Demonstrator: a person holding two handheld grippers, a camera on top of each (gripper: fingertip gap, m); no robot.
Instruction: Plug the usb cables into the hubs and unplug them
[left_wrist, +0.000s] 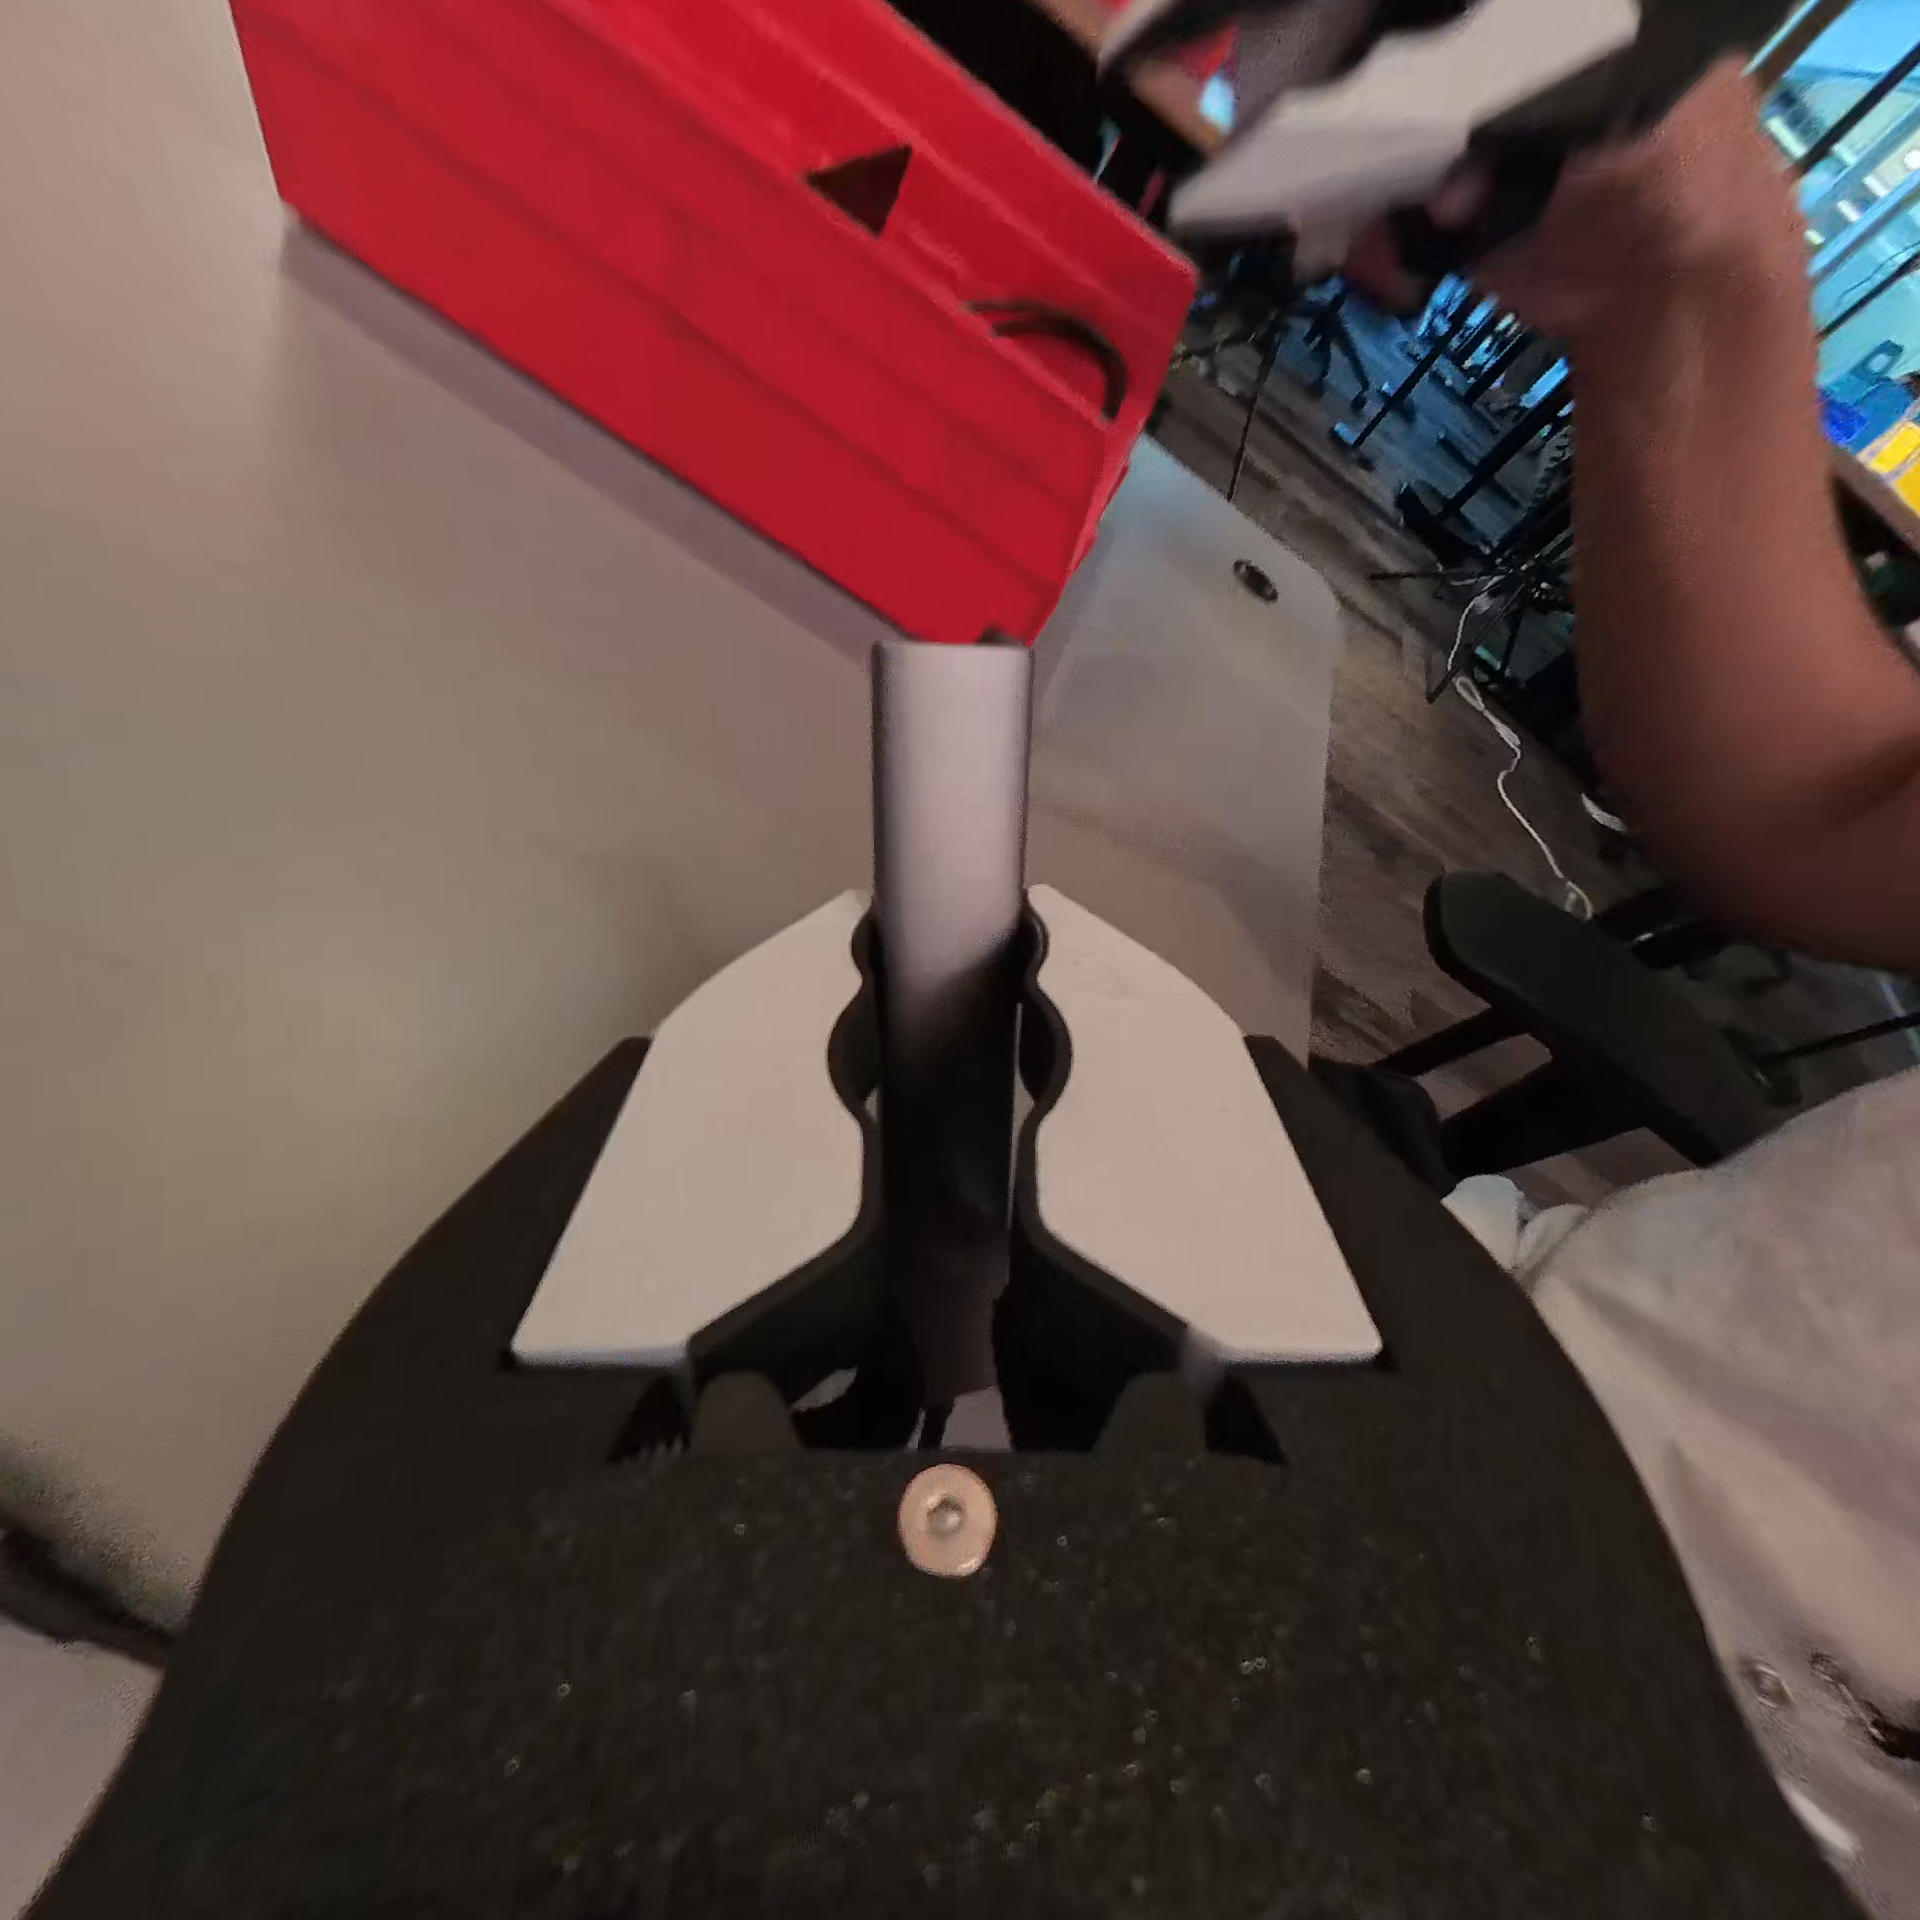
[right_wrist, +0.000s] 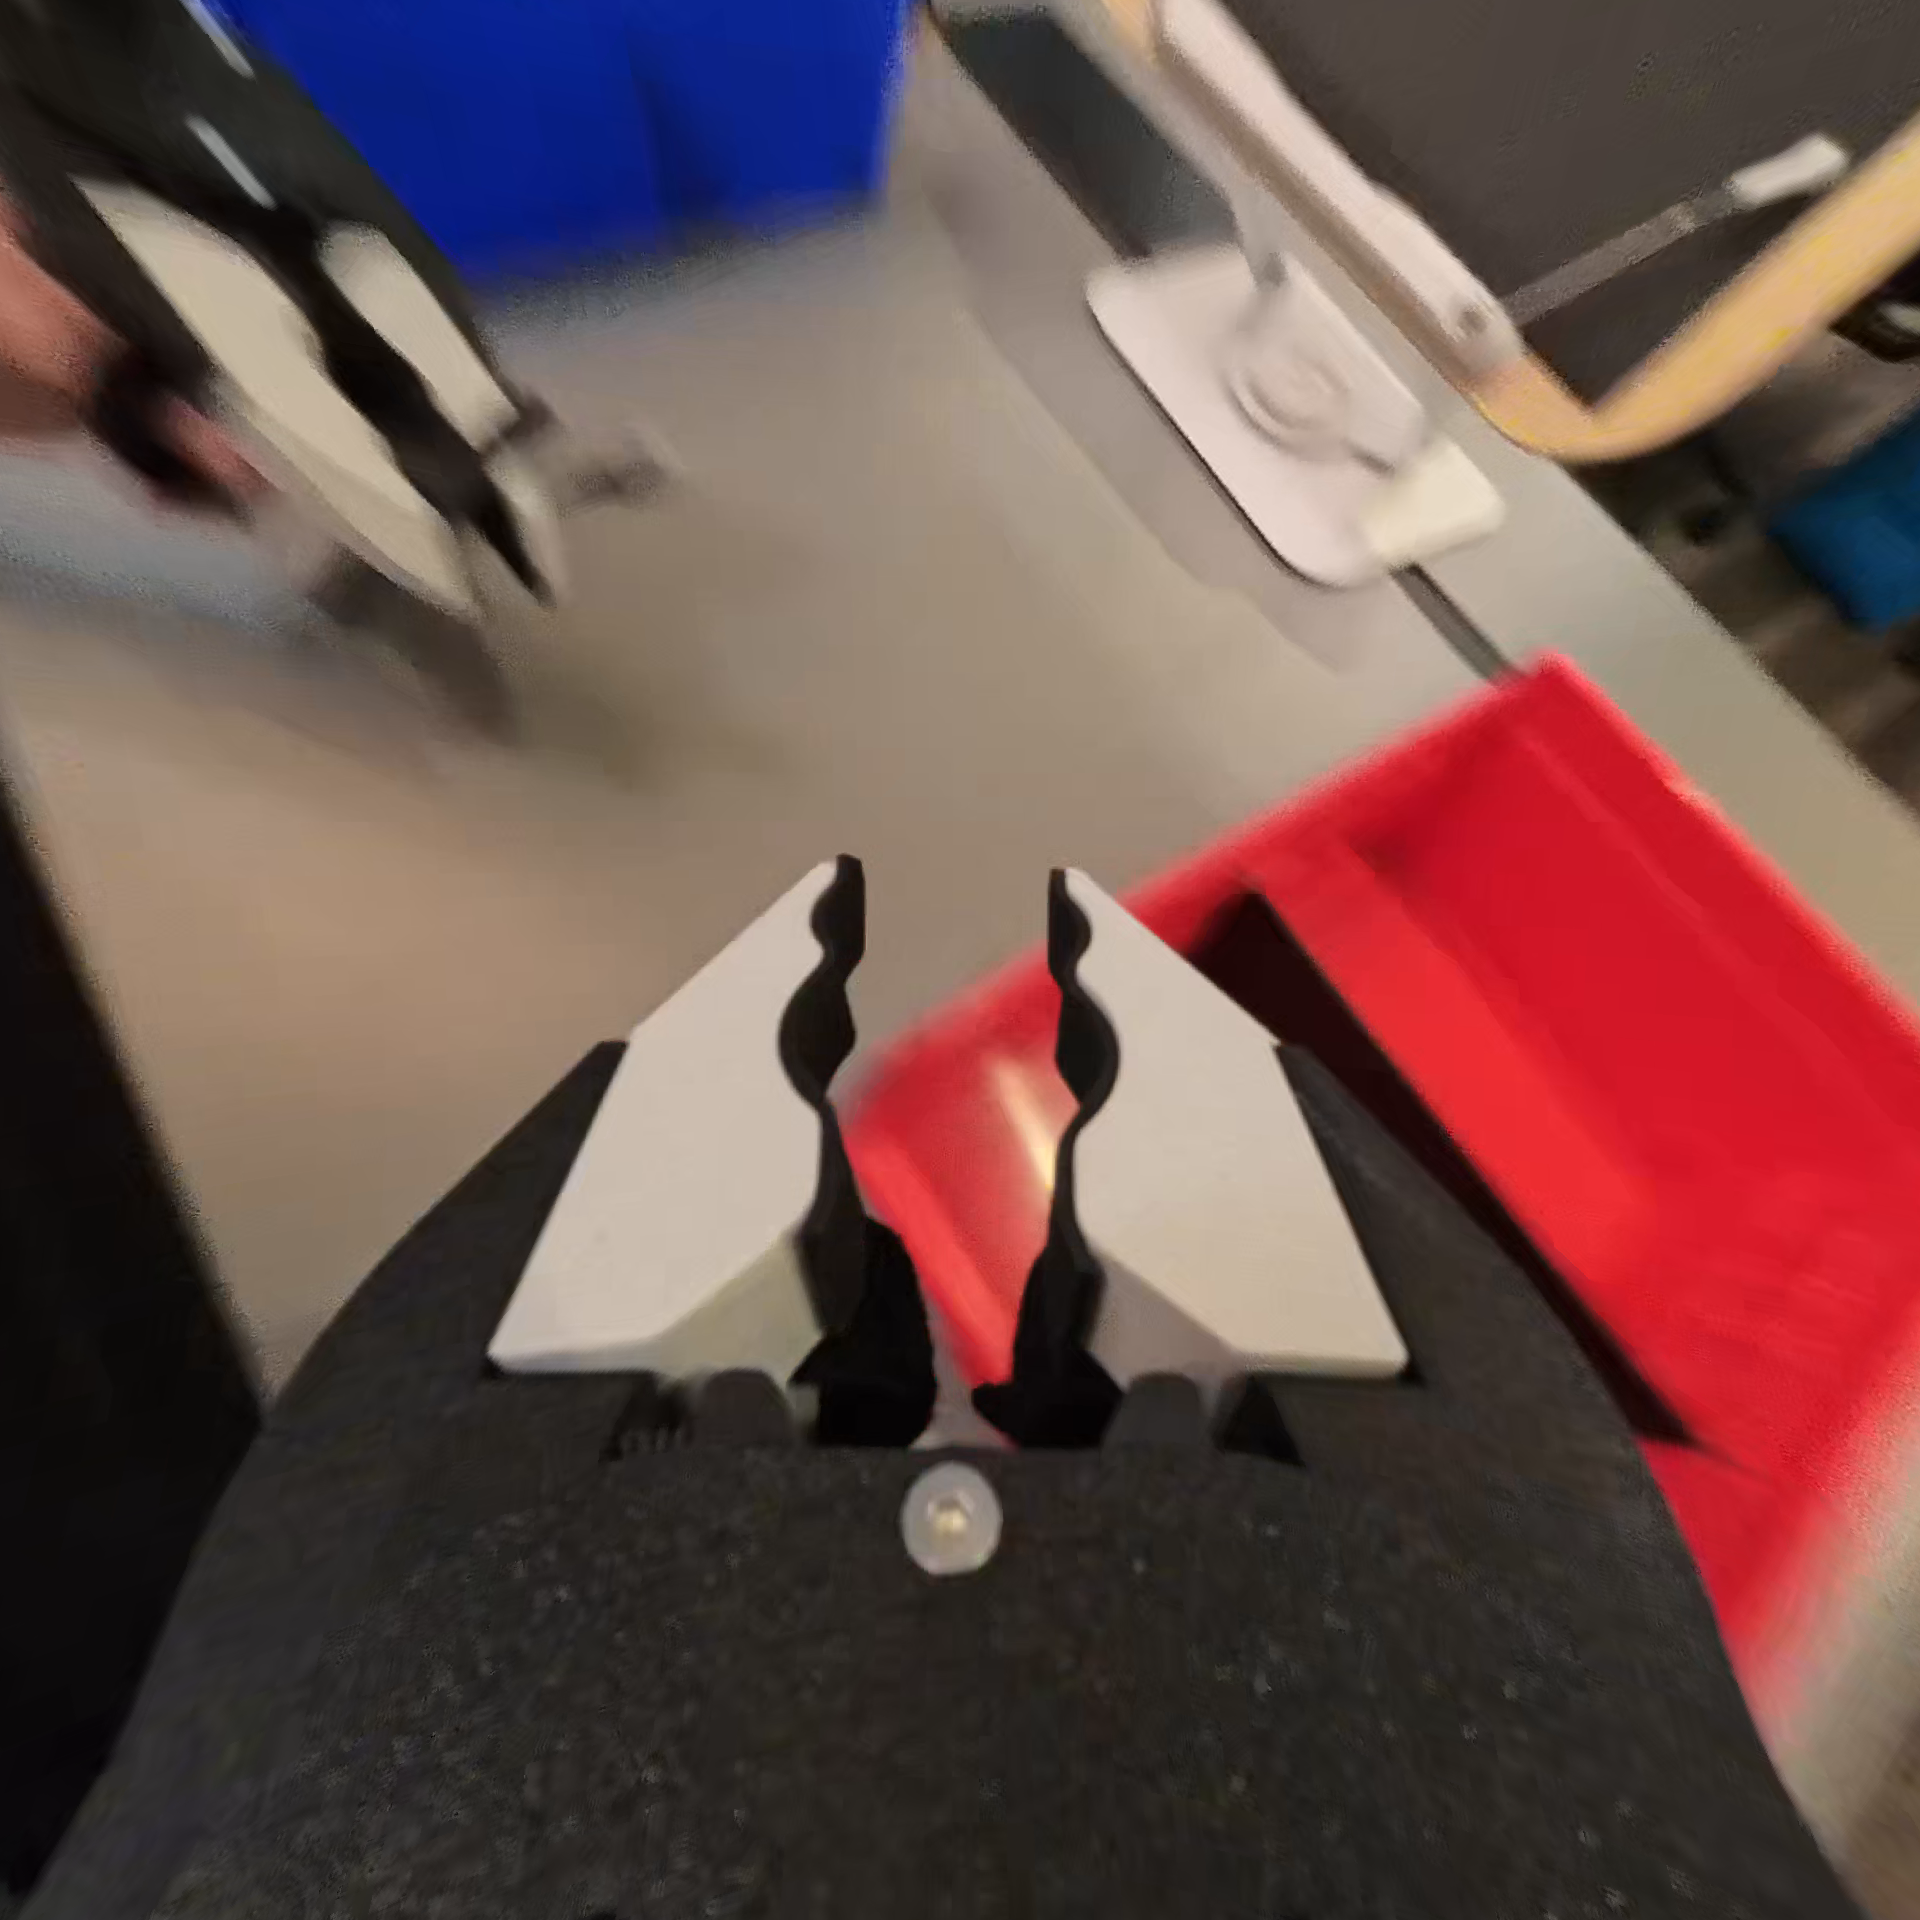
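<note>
Hub (left_wrist: 951, 831), grey, slim: being clamped endwise by left gripper (left_wrist: 948, 925), just before red bin (left_wrist: 727, 312). Right gripper (right_wrist: 954, 883): jaws parted, empty, hovering over that bin; should be fetching a cable, none visible. Keep hub steady.

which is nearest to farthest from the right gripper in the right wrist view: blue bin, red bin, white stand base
From the right gripper:
1. red bin, just right, below the fingers
2. white stand base, farther ahead, right
3. blue bin, farthest, top left
</note>
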